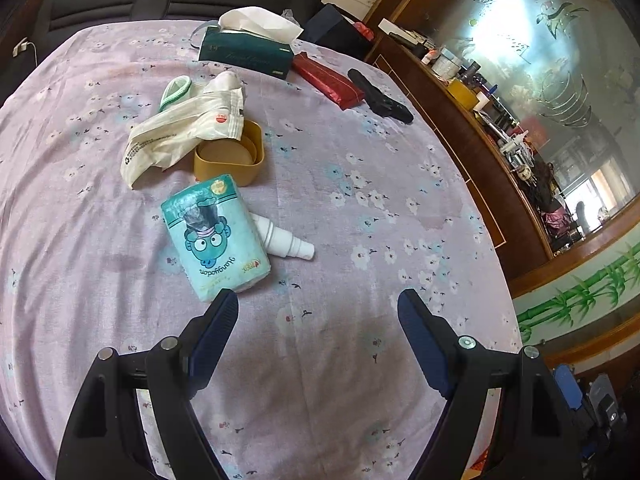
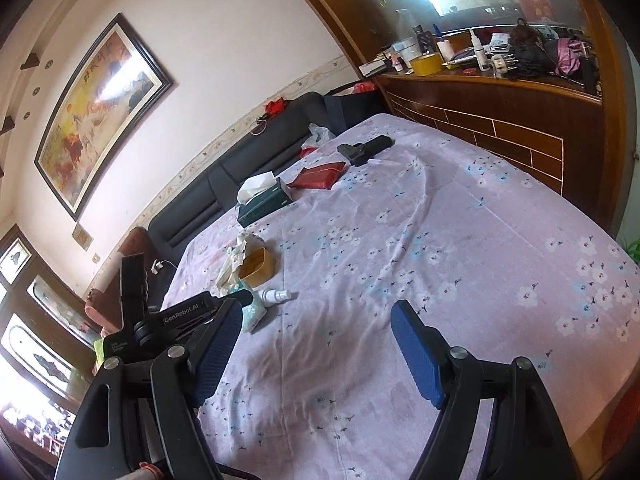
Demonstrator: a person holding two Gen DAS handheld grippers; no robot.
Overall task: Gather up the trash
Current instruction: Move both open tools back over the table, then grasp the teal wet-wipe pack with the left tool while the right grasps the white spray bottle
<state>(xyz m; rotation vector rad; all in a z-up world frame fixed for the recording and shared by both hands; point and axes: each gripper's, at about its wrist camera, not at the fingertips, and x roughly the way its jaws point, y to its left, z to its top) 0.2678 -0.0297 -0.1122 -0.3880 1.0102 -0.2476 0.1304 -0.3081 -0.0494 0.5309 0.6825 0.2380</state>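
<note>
Nothing collected yet, by the look of it: both jaws wide and empty. Trash sits on the floral-cloth tabletop point(image 1: 360, 200), left to right: crumpled plastic bag point(image 1: 176, 132), tan container point(image 1: 230, 158), teal tissue pack point(image 1: 216, 236), white spray bottle point(image 1: 286, 240). Left gripper point(image 1: 318, 300) hovers just short of the pack. Right gripper point(image 2: 316, 312) view adds the left gripper body and a framed painting point(image 2: 96, 116).

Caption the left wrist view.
Open left hand-held gripper hovers over floral tablecloth near tissue pack, white bottle.
</note>
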